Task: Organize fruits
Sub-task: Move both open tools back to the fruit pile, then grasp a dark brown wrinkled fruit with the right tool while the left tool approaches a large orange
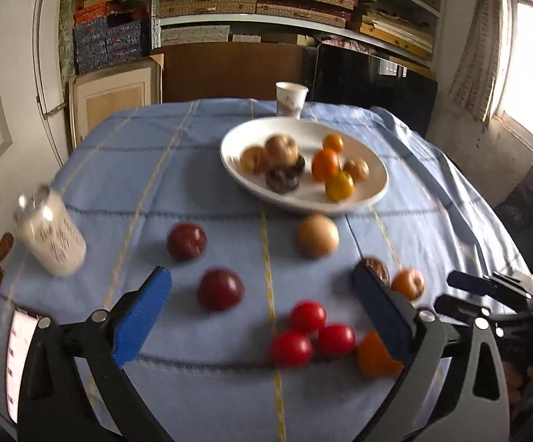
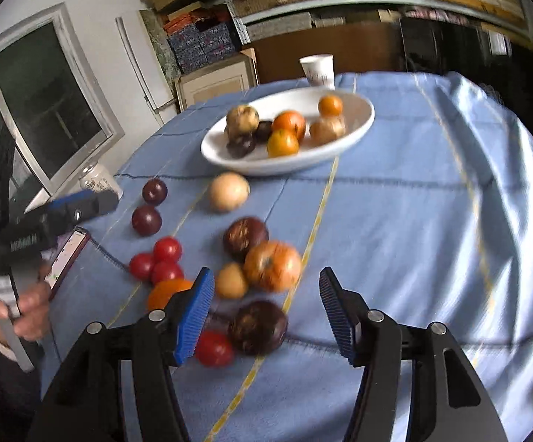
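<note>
Only the right wrist view is showing a hand gripping the left tongs' handle. Left tongs are standing wide open, empty; right tongs are standing partly open, empty. White plate at 12 o'clock is holding eight fruits; three red tomatoes are lying loose on the blue-clothed bench. Shelves are lining the wall.

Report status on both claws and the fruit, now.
Left claw open, empty. Right claw open, empty. Some fruit in white bowl; plums, tomatoes, others loose on cloth. Nothing blocking.
</note>
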The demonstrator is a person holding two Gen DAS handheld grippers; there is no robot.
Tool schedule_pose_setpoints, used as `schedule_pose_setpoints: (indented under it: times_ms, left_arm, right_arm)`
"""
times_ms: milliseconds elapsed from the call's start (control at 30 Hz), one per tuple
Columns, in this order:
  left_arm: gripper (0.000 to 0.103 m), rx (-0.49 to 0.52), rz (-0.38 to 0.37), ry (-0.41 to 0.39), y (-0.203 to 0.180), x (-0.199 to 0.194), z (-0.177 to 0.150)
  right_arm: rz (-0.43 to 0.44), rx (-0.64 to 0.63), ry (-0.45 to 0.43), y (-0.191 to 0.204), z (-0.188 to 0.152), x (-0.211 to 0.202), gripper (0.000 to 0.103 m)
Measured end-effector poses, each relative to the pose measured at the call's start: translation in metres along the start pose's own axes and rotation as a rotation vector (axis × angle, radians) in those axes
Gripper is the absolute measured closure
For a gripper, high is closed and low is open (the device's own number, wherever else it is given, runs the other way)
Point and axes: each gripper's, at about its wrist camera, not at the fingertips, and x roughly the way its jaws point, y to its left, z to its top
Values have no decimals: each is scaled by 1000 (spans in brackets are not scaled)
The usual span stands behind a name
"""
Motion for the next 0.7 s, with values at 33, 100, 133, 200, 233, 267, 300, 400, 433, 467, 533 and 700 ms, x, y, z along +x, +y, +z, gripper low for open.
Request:
schedule_pose_setpoints:
  times_ms: [33, 100, 133, 200, 233, 267, 300, 400, 433, 467, 533, 700]
  left_arm:
    - [5, 0, -1, 1, -1, 0, -5]
    - [5, -12, -21, 10, -1, 0, -18]
    - [5, -14, -30, 12, -2, -1, -22]
    - [5, -16, -47, -1, -2, -5, -31]
    - [5, -13, -49, -7, -3, -6, -35]
    - [5, -3, -49, -17, -4, -9, -39]
    - [5, 1, -51, -23, -5, -10, -40]
    - [5, 22, -59, -44, -9, -14, -43]
    - [5, 27, -59, -43, -10, -14, -42]
    - [5, 33, -56, -41, -12, -13, -42]
    - [5, 43, -57, -32, -14, -11, -42]
    - [5, 61, -44, -29, -18, -10, -43]
  right_arm:
    - [-3, 4, 1, 0, -3, 1, 43]
    - [4, 8, 12, 2, -9, 6, 43]
    - [15, 13, 20, 2, -11, 7, 43]
    - [23, 16, 22, 3, -12, 8, 43]
    - [22, 18, 18, 3, -13, 6, 43]
    - [21, 20, 16, 3, -13, 6, 43]
    - [19, 19, 19, 3, -13, 7, 43]
    - [7, 9, 50, 5, -16, 12, 50]
    - [1, 4, 62, 6, -17, 14, 53]
    - [0, 0, 71, 6, -17, 16, 54]
    - [-1, -3, 81, 6, -18, 17, 55]
    - [-10, -7, 97, 7, -19, 20, 56]
